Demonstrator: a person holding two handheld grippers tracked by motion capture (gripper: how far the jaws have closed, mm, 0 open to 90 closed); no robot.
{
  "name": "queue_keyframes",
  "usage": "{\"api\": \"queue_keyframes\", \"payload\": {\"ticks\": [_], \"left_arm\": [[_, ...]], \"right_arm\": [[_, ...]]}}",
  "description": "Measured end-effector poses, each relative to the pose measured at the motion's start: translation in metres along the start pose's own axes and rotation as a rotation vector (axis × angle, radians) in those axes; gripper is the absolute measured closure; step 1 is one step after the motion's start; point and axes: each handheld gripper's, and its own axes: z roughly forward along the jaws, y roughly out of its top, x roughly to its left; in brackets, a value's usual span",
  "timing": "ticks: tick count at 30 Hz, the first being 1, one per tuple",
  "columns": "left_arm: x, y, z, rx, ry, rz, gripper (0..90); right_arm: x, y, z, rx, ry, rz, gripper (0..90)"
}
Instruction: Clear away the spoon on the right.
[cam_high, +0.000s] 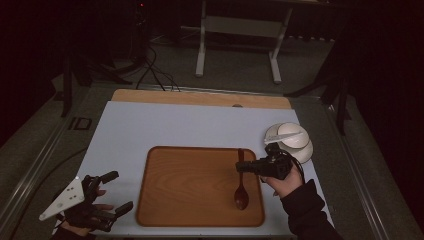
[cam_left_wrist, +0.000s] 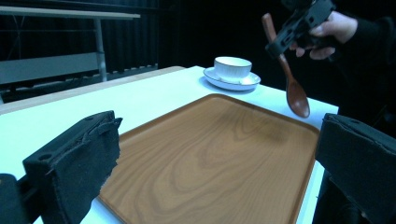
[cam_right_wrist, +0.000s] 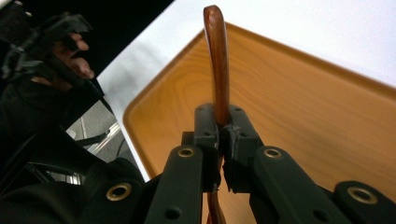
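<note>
1. Left hand-held gripper (cam_high: 114, 192), at 7 o'clock on the table (cam_high: 150, 125): jaws spread wide, empty, just off the tray's left edge.
2. Tray (cam_high: 165, 200), centre: rectangular, rounded corners, low raised rim, smooth grained wood, bare.
3. Spoon (cam_high: 241, 195), at 4 o'clock over the tray: dark polished wood, slim curved handle, oval bowl hanging downward, apparently clear of the tray surface.
4. Right hand-held gripper (cam_high: 239, 167): clamped on the spoon handle near mid-length.
5. Cup (cam_left_wrist: 232, 68) on saucer (cam_left_wrist: 212, 77), at 2 o'clock: white, glossy, likely ceramic.
6. Risk: glossy handle pinched on a narrow contact, liable to pivot or slip; likely to clatter onto the tray. Careless swing toward 2 o'clock could strike the cup.
</note>
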Motion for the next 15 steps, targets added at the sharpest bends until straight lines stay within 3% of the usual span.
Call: {"api": "queue_keyframes", "payload": {"ticks": [15], "left_arm": [[0.000,0.000,0.000,0.001,-0.011,-0.001,0.0]], "right_arm": [[-0.030,-0.021,0.023,0.000,0.020,0.082,85.1]]}}
